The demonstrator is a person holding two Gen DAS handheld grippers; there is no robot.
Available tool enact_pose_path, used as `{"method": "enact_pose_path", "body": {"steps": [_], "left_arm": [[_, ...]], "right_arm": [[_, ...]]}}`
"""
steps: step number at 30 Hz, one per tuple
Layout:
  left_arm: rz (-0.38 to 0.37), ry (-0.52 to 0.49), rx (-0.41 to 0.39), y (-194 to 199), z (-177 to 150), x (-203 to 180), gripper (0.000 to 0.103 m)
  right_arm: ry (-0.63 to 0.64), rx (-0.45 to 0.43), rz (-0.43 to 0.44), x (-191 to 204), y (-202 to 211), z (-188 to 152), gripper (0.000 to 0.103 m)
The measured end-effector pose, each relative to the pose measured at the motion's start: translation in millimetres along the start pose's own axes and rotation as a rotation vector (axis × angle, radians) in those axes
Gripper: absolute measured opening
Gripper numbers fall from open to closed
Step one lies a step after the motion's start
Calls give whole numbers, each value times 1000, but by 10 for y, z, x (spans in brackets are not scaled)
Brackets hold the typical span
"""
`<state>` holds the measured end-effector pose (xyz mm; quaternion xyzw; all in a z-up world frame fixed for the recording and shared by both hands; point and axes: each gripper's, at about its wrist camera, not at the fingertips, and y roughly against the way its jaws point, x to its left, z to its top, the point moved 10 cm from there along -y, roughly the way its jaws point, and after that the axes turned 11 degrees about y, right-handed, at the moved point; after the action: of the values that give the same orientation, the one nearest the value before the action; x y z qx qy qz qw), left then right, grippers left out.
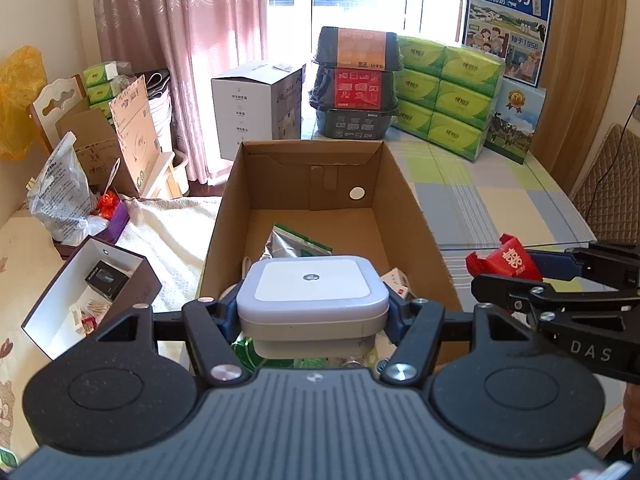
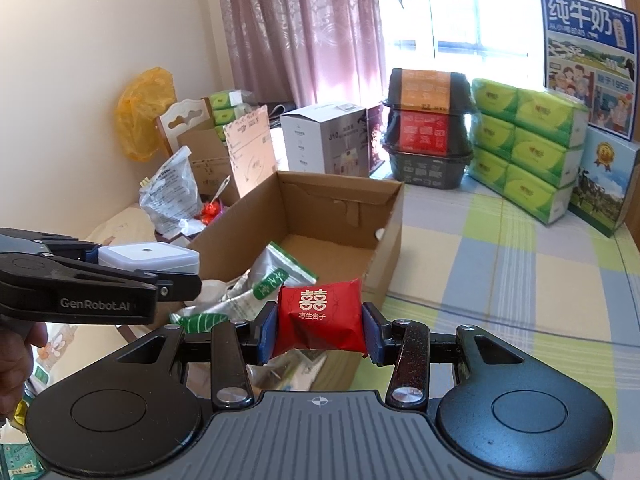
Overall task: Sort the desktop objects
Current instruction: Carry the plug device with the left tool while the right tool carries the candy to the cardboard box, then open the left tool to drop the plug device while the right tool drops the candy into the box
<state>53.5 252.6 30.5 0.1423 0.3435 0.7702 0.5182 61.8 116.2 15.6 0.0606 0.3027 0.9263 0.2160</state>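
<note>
the left tool [image 1: 313, 312] is clamped on a pale grey square device [image 1: 313, 294] with a small round button on its white top; its blue pads [image 1: 229, 317] press both sides, and the device hangs over the near end of an open cardboard box [image 1: 394, 184]. the right tool [image 2: 320, 330] is clamped on a red sweet packet [image 2: 321, 320] printed with white characters, squeezed between its blue pads [image 2: 267, 330] and held in the air just outside the box's right wall, near its front corner. in the left wrist view the right tool and its red packet sit to the right of the box; in the right wrist view the left tool and grey device sit to the left, with part of a hand [image 2: 18, 354] below them.

inside the box lie a silver pouch with a green strip [image 1: 294, 242], more green-and-white packets [image 2: 200, 318] nearer the front, and a small white carton [image 1: 396, 282]; a white round sticker [image 1: 357, 193] is on the far inner wall. the box stands on a surface with a checked cloth [image 2: 500, 264]. beyond it, at the back of the surface, are stacked black trays [image 1: 356, 84], green tissue packs [image 1: 448, 96], a white carton [image 1: 256, 104] and blue milk boxes [image 1: 508, 24]. to the left is an open white-lined gift box [image 1: 86, 296] holding small items, plus a crumpled plastic bag [image 1: 60, 192]
</note>
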Motion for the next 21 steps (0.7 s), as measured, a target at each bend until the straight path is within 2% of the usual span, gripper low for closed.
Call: {"method": "enact_pose_path", "body": {"steps": [11, 17, 19, 20, 21], "left_arm": [[-9, -10, 19, -283, 155, 79, 61], [-30, 19, 38, -505, 289, 153, 61], [-26, 26, 51, -598, 312, 178, 67], [-20, 31, 49, -614, 323, 192, 74], [-22, 33, 42, -616, 340, 200, 75]], "right_arm": [[16, 18, 10, -3, -292, 89, 41], [6, 28, 6, -68, -436, 124, 41], [3, 31, 2, -104, -473, 138, 41], [1, 32, 2, -114, -488, 144, 41], [0, 33, 1, -129, -503, 146, 41]]}}
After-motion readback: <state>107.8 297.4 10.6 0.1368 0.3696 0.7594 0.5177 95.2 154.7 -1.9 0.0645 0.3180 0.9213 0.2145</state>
